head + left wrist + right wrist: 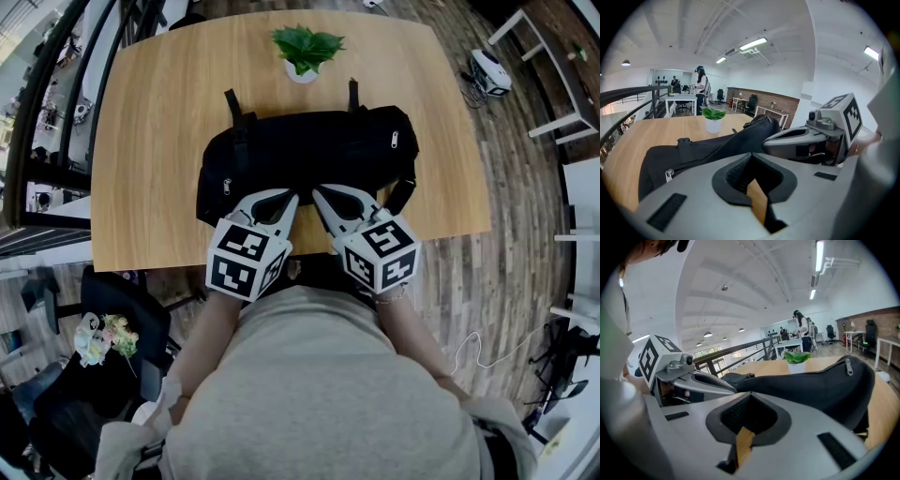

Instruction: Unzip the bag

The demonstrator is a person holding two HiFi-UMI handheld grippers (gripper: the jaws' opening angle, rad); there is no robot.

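A black bag lies across the wooden table, with one zipper pull at its right end and another at its left front. My left gripper and right gripper sit side by side at the bag's near edge, tips close together, both shut with nothing between the jaws. The left gripper view shows its closed jaws before the bag, with the left pull low on the left. The right gripper view shows closed jaws, the bag and the right pull.
A small potted plant stands just behind the bag. The table's near edge runs under my grippers. A dark chair with a toy on it stands at lower left, a railing runs along the left, and white furniture at far right.
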